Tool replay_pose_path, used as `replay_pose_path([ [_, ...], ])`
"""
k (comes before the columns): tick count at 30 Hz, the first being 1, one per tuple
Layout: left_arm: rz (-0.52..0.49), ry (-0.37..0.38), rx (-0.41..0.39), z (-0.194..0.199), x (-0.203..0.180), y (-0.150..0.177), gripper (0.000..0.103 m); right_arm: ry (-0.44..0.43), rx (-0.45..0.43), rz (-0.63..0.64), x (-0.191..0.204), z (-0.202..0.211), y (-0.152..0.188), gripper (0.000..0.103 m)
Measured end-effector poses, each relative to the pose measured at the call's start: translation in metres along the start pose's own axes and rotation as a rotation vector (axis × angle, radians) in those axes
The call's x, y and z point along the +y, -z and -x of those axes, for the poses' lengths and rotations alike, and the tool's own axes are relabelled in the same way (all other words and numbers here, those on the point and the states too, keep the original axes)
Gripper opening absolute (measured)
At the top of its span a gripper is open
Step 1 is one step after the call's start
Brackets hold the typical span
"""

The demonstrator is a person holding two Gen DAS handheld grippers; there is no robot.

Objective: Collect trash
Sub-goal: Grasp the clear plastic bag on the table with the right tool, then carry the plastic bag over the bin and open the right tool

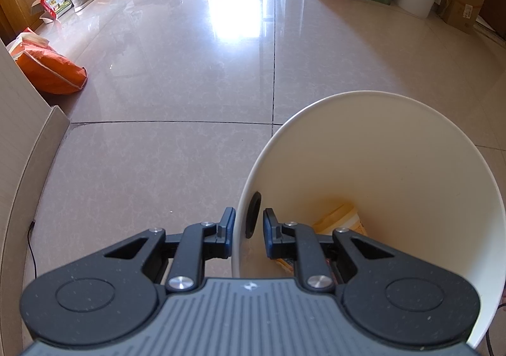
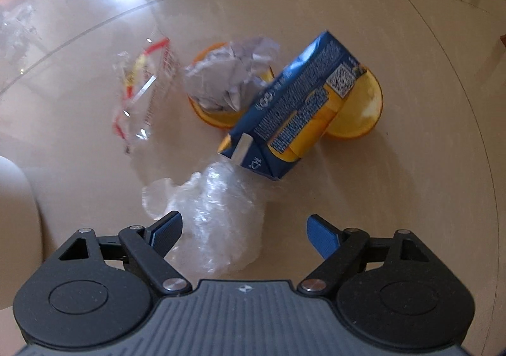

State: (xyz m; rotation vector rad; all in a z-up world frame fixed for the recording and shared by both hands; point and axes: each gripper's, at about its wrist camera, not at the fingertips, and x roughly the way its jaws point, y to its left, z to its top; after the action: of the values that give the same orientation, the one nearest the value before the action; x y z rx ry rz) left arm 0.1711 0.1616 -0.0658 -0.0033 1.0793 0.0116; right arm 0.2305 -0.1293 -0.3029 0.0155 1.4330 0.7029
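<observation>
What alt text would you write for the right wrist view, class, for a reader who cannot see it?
An open hand-held gripper hovers over crumpled clear plastic wrap on a beige tiled floor. Beyond lie a blue-and-yellow drink carton, crumpled paper, orange peel halves and a clear wrapper.

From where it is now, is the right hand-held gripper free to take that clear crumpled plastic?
Probably yes. The right hand-held gripper is open, with the crumpled plastic already lying partly between its fingers. The blue carton sits beyond it, not blocking.
</observation>
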Motion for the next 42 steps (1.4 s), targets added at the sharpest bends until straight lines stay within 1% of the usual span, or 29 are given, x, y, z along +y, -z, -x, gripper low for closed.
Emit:
replay_pose_path([
  [6, -0.003, -0.004, -0.001, 0.0, -0.003, 0.0, 0.016, 0.036, -0.003, 0.051, 0.007, -0.013, 0.0, 0.089],
  [10, 0.0, -0.002, -0.001, 0.001, -0.003, 0.001, 0.016, 0.053, 0.0, 0.081, 0.012, -0.02, 0.001, 0.087],
  [11, 0.001, -0.001, -0.002, 0.001, -0.003, 0.001, 0.016, 0.054, -0.002, 0.088, 0.013, -0.021, 0.001, 0.085],
  [15, 0.003, -0.001, -0.001, 0.0, -0.002, 0.001, 0.016, 0.041, -0.002, 0.102, 0.014, -0.02, 0.003, 0.079],
  [17, 0.003, 0.001, -0.003, 0.001, -0.002, 0.002, 0.016, 0.023, -0.007, 0.107, 0.015, -0.019, 0.004, 0.069],
  [18, 0.001, 0.001, -0.005, 0.001, -0.002, 0.002, 0.016, 0.008, -0.008, 0.108, 0.016, -0.019, 0.005, 0.066],
  [19, -0.001, 0.001, -0.006, 0.001, -0.002, 0.002, 0.016, -0.004, -0.007, 0.109, 0.017, -0.018, 0.005, 0.06],
  [23, 0.008, 0.002, -0.003, 0.0, -0.002, 0.002, 0.016, 0.012, -0.004, 0.129, 0.023, -0.017, 0.009, 0.054],
  [28, 0.01, 0.001, 0.0, 0.0, -0.002, 0.001, 0.016, 0.032, -0.004, 0.134, 0.025, -0.01, 0.012, 0.051],
  [33, 0.012, 0.0, 0.002, 0.0, -0.003, 0.0, 0.016, 0.021, 0.008, 0.105, 0.021, 0.002, 0.017, 0.051],
  [34, 0.013, 0.0, 0.001, 0.0, -0.002, 0.0, 0.016, 0.033, -0.032, -0.045, 0.021, 0.004, 0.017, 0.051],
  [42, 0.011, 0.0, 0.001, 0.0, -0.003, -0.001, 0.016, 0.027, -0.025, -0.014, 0.026, 0.036, 0.026, 0.05],
])
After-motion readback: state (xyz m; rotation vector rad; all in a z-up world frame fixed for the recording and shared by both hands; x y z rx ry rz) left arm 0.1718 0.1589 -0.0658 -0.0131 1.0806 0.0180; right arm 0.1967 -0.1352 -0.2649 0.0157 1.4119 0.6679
